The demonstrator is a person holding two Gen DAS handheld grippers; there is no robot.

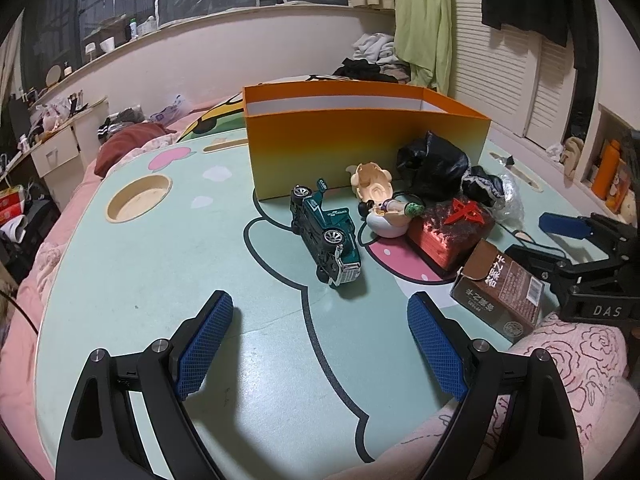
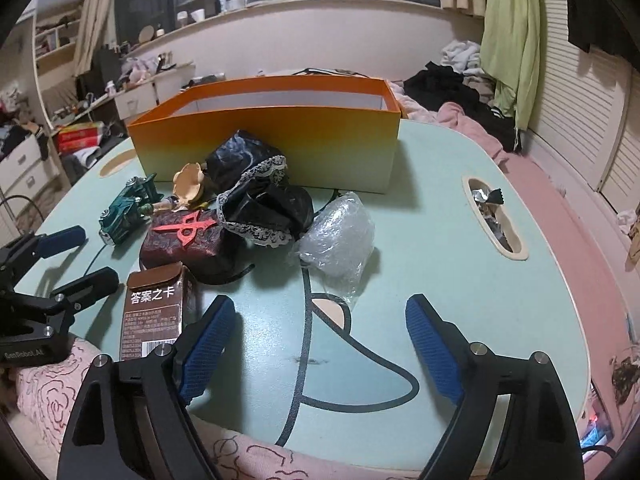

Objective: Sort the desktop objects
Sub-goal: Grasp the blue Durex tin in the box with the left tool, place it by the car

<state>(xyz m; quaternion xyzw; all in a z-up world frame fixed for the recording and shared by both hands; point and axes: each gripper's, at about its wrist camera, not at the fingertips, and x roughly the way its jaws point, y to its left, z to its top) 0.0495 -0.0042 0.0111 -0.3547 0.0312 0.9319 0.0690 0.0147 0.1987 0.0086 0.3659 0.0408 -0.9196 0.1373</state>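
Hovering over the desk's near edge, the left tool and right tool both gape, holding nothing. Toy car, card box and black bag cluster mid-desk before the orange box.
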